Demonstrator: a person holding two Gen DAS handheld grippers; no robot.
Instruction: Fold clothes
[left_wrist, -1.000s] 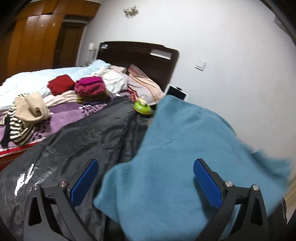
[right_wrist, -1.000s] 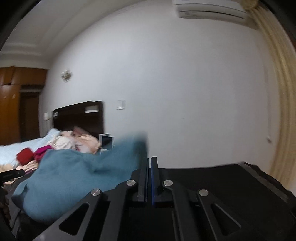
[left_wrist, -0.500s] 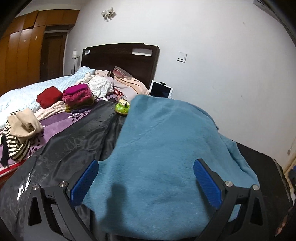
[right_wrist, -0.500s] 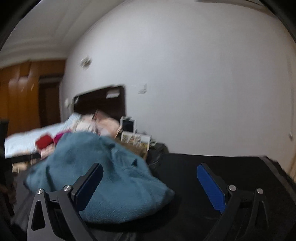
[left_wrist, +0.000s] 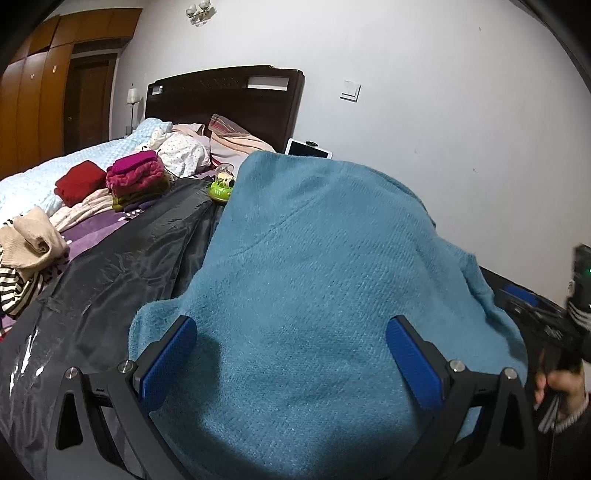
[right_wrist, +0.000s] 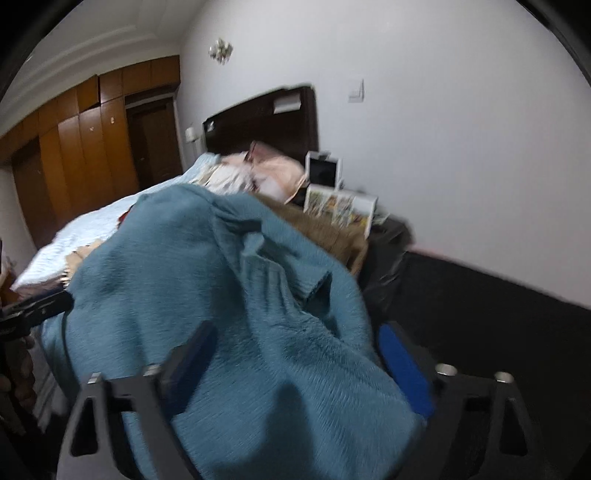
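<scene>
- A second ago the blue sweater (left_wrist: 332, 280) hung in the air with the right tongs (right_wrist: 295, 369) pinched shut on one corner; now it lies spread on the black sheet (left_wrist: 110, 280), and those tongs have let go and come down over it.
- The right tongs' jaws have just been closing in from their widest; they stand apart with the sweater's fold lying between them, and the pads do not press it.
- The left tongs (left_wrist: 291, 365) are wide open above the near edge of the sweater, gripping nothing.
- The black sheet is crinkled and shiny and covers the near end of the bed (left_wrist: 33, 181), which runs back to a dark headboard (left_wrist: 221, 96) against a white wall (left_wrist: 443, 110).
- Brown wardrobes (right_wrist: 74, 147) fill the far side of the room.
- Behind the sweater sit a small green toy (left_wrist: 221, 188), a magenta pile of folded clothes (left_wrist: 136, 177), a red folded piece (left_wrist: 79, 182) and a cream and striped heap (left_wrist: 26, 254).
- A white tablet (right_wrist: 323, 171) leans by the headboard.
- A hand (left_wrist: 561, 387) holding the right tongs shows at the edge of the left view.
- The sweater is fuzzy and thick, lumpy on the right side.
</scene>
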